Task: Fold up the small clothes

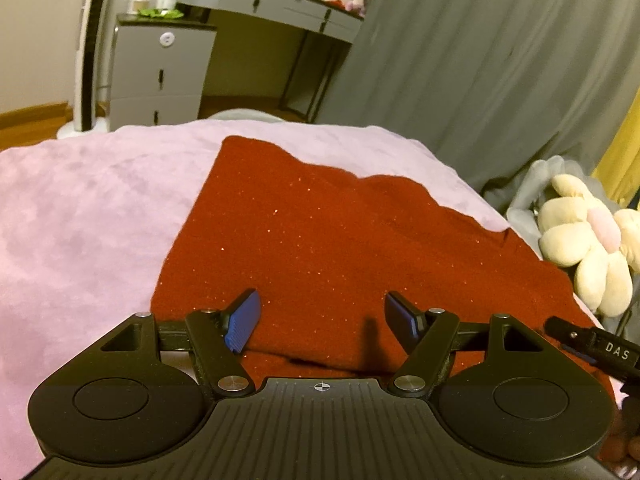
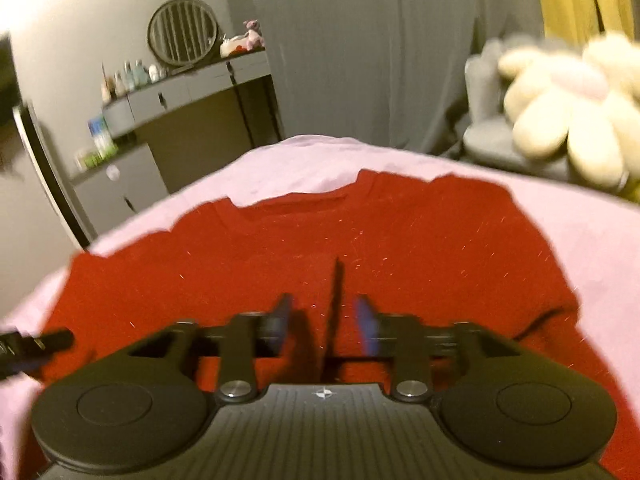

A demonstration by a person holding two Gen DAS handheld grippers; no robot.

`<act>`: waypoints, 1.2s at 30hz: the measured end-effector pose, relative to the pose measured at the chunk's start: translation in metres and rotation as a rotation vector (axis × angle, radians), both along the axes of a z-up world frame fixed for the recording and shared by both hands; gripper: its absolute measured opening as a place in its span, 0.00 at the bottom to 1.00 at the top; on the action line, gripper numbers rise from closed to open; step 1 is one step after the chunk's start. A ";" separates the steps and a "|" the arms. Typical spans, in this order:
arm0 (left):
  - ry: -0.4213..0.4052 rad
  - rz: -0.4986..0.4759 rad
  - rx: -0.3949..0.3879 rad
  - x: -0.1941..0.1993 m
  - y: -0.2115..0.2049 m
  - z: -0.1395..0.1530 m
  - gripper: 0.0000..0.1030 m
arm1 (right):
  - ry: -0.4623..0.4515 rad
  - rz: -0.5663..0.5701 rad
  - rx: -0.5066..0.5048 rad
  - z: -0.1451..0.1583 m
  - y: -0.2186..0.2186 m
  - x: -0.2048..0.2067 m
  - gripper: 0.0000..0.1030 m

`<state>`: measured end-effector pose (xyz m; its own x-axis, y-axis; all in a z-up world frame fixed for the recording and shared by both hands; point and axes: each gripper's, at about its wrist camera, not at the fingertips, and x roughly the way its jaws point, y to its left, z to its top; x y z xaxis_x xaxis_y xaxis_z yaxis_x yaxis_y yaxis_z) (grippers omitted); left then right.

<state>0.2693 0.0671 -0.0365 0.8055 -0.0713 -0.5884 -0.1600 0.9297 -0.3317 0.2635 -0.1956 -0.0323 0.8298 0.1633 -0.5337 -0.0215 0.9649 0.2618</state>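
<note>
Dark red glittery knit garment (image 1: 320, 240) lies spread flat on lilac plush blanket (image 1: 88, 208), neckline at far edge in R view. My left gripper (image 1: 322, 318) low over near hem, blue pads (image 1: 244, 322) wide apart, nothing btwn them, no grip. My right gripper (image 2: 324, 326) just beside it, over same garment; view blurred, jaws partly apart w/ only cloth beneath, holding nothing. Cream flower-shaped plush toy (image 1: 588, 236) sits off blanket's R side.
</note>
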 end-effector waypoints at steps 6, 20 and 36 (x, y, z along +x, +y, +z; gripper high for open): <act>0.000 -0.007 0.037 0.000 -0.005 0.000 0.73 | 0.071 0.083 0.002 -0.015 0.021 0.026 0.46; -0.067 -0.030 0.037 -0.004 -0.008 0.013 0.74 | -0.144 0.003 -0.566 0.018 0.057 0.024 0.07; 0.024 -0.027 0.055 0.009 -0.013 -0.018 0.79 | -0.029 -0.161 -0.929 -0.026 0.019 0.053 0.08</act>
<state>0.2787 0.0539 -0.0544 0.7895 -0.0602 -0.6108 -0.1415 0.9505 -0.2766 0.3168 -0.1768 -0.0587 0.8203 -0.4346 -0.3718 0.1354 0.7791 -0.6121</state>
